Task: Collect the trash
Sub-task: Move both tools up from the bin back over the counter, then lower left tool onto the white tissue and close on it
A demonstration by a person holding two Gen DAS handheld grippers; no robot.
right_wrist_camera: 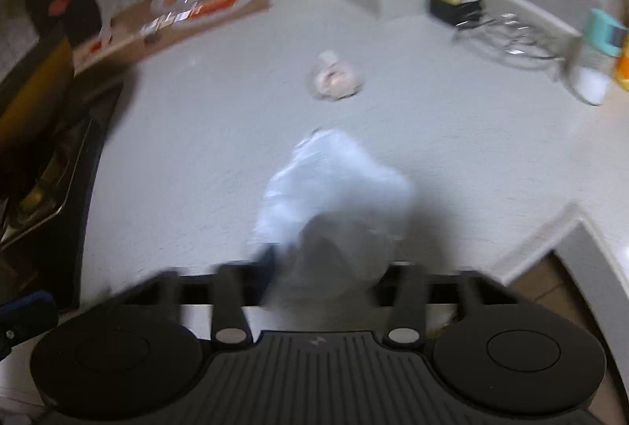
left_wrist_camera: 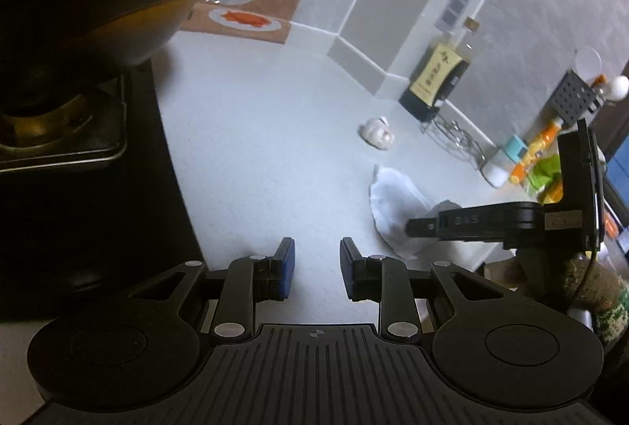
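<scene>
While right tool (right_wrist_camera: 322, 267) grips white wrapper (right_wrist_camera: 334, 189) near counter edge (right_wrist_camera: 550, 228), left tool (left_wrist_camera: 316, 267) gapes.

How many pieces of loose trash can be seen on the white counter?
2. A white plastic bag lies near the front edge, with the right gripper on it. A small crumpled wrapper lies farther back, before the dark bottle. More may be hidden outside the views.
</scene>
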